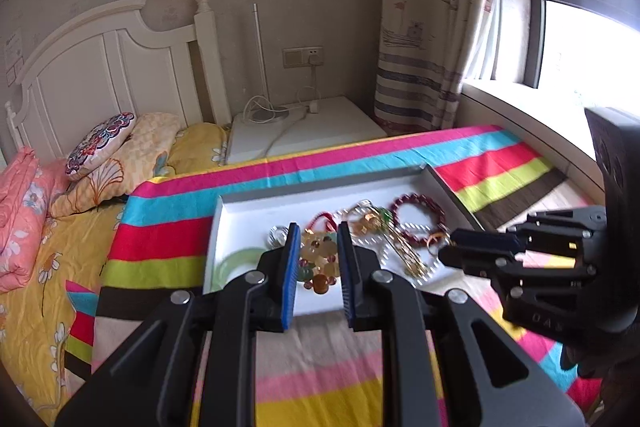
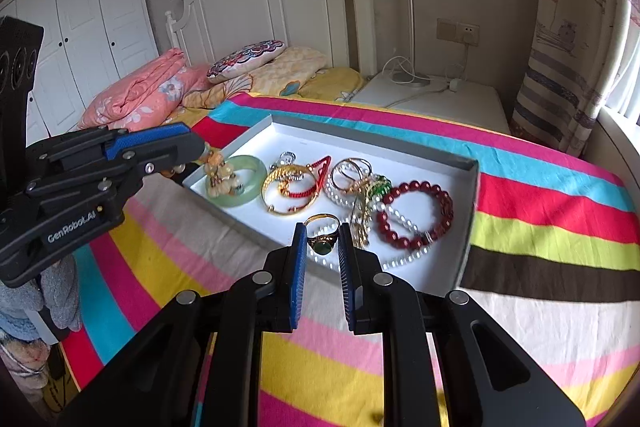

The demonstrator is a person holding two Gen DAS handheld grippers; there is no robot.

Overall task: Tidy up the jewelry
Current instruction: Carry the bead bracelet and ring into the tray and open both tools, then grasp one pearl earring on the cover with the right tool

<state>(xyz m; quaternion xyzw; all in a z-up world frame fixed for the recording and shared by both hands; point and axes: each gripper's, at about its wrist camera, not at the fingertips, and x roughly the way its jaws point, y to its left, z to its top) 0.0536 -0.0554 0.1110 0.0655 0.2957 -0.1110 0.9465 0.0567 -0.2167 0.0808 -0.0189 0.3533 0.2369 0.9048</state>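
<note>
- A folded pink quilt (image 2: 136,99) and a patterned cushion (image 2: 246,60) lie at the head of the bed, left of the work area.
- The left gripper (image 2: 196,157) pinches a beaded charm cluster (image 2: 220,173) of amber and pale stones, hanging over the tray's left end just above a green jade bangle (image 2: 240,183).
- A shallow white tray (image 2: 466,227) sits on a striped blanket (image 2: 540,195) (bright pink, blue, red and lime bands); inside, from the left, lie a gold bangle (image 2: 290,193) threaded with red cord, a tangle of rings and a pearl strand (image 2: 394,217), then a dark red bead bracelet (image 2: 416,213).
- The right gripper (image 2: 323,247) has its blue pads clamped on a gold ring (image 2: 322,237) with a green stone, held above the tray's near edge.
</note>
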